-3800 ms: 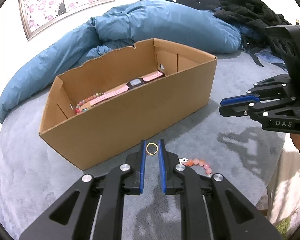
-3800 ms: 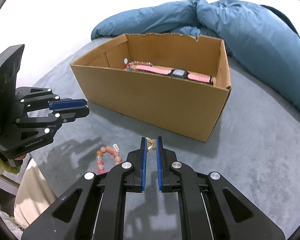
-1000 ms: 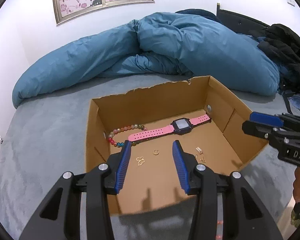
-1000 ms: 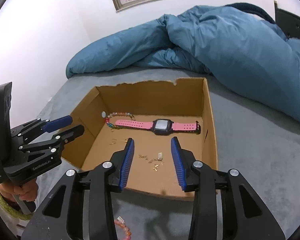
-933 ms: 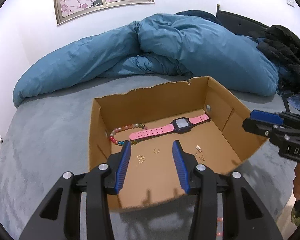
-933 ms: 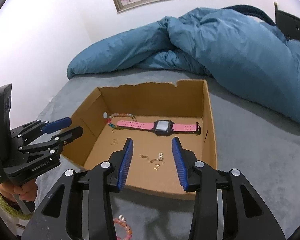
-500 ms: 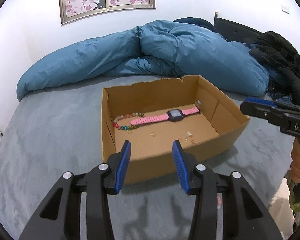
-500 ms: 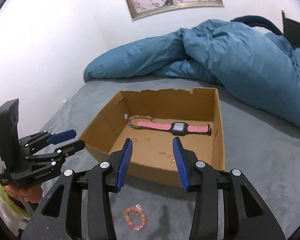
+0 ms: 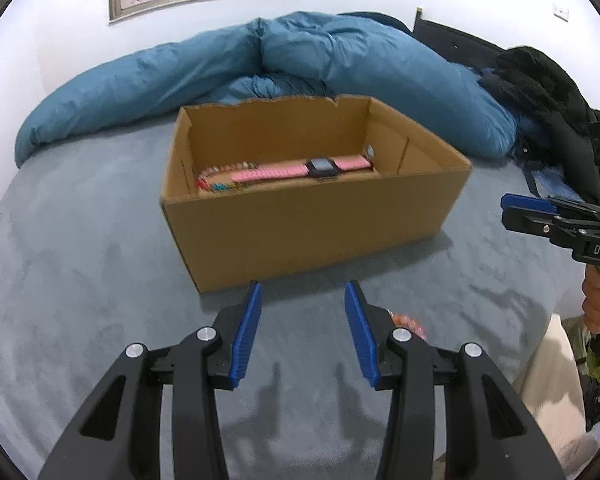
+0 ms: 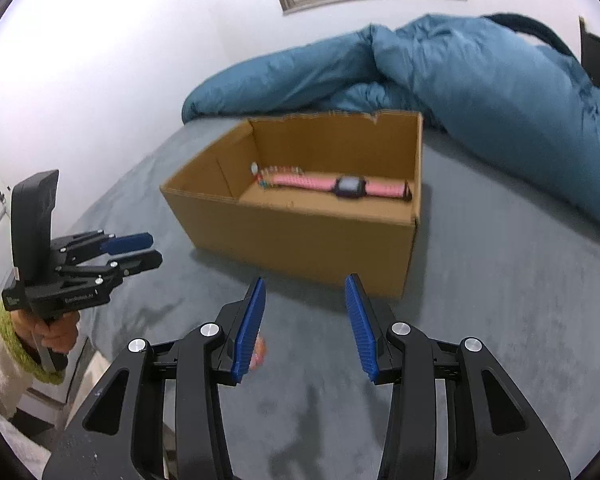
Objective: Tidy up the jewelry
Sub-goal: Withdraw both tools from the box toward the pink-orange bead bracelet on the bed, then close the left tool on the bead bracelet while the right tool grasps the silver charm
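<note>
**Last loose piece: the coral bead bracelet in front of the box**

The pink-orange bead bracelet (image 9: pixel 409 321) lies on the grey bed cover (image 9: pixel 80 240), just in front of the cardboard box (image 9: pixel 312 224) and half hidden behind a finger of the left gripper (image 9: pixel 303 334). In the right wrist view it peeks out as a blurred pink spot (image 10: pixel 259 354) beside the right gripper (image 10: pixel 305 330). Both grippers hover with fingers parted about halfway and nothing between them.

Inside the box, a pink-strapped watch (image 9: pixel 300 170) and a multicoloured bead bracelet (image 9: pixel 220 176) lie along the far wall.

The step in hand looks like fetching the coral bracelet. One gripper should probably do it, the other held clear. Straddle a single run of beads, not the whole loop, and press lightly into the soft cover before closing, since round beads may roll aside. Lift well above the near wall before releasing inside.
</note>
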### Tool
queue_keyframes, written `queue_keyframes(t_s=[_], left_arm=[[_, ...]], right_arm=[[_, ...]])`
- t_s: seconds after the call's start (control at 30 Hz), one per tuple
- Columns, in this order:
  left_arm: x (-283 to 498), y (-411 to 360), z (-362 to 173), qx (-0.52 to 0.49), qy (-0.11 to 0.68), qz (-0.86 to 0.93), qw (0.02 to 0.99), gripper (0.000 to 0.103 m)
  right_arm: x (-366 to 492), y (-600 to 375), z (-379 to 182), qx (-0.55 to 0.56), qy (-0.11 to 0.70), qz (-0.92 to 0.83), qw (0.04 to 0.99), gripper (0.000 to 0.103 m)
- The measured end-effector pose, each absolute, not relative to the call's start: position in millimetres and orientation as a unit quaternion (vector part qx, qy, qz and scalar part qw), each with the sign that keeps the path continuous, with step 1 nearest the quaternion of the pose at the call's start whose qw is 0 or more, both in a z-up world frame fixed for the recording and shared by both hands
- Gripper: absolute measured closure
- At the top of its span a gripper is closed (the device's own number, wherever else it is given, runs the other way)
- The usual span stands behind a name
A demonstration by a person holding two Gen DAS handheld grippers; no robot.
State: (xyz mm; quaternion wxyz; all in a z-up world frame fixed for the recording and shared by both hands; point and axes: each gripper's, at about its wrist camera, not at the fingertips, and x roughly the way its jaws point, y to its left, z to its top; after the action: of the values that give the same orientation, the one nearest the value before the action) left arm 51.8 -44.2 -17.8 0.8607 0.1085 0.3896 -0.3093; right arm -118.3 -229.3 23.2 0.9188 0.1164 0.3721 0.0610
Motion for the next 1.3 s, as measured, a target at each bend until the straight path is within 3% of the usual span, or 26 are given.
queue_keyframes(t_s=[0.47, 0.9, 1.3], left_arm=[[27.1, -79.3, -68.3, 0.129, 0.419, -0.373, 0.818, 0.062], [43.4, -112.0, -103.2, 0.181, 0.439, -0.344, 0.81, 0.094], [69.4, -60.1, -89.6, 0.168, 0.437, -0.284, 0.837, 0.094]], right_arm=[[-115.1, -217.0, -23.6, 0.117, 0.413, 0.071, 0.9, 0.072], [-110.4, -210.6, -35.8, 0.117, 0.419, 0.078, 0.897, 0.073], [-98.8, -193.0, -41.5, 0.086, 0.414, 0.126, 0.897, 0.073]])
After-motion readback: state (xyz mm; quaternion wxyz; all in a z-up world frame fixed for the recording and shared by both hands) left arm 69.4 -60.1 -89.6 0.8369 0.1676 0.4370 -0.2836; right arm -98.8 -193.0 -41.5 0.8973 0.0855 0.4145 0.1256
